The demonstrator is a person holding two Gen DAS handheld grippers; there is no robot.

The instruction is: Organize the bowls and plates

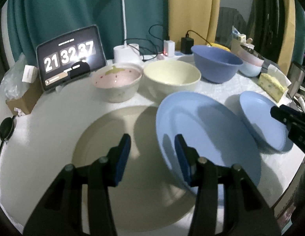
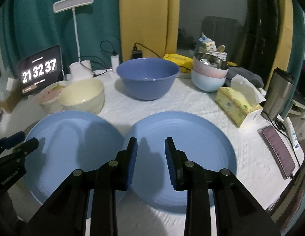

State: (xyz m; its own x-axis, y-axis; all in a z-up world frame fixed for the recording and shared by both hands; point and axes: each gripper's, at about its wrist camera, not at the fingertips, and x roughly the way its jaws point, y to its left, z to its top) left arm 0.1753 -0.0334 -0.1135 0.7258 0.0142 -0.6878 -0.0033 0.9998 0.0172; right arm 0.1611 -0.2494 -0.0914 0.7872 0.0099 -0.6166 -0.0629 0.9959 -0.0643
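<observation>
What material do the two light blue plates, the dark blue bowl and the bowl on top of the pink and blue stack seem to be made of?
The light blue plates look like matte plastic or melamine: even colour, soft dull sheen. The dark blue bowl seems the same, with a thin rim. The top stacked bowl is probably stainless steel: mirror-like reflections inside.

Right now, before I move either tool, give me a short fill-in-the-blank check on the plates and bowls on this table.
1. The two plates lying side by side under the right tool are both ____ in colour.
2. The cream bowl stands between the dark blue bowl and the ____ bowl with the pink inside.
3. The metal bowl sits on top of a stack of ____ other bowls.
4. Both tools are ____, holding nothing.

Missing words: light blue; white; two; open
</observation>
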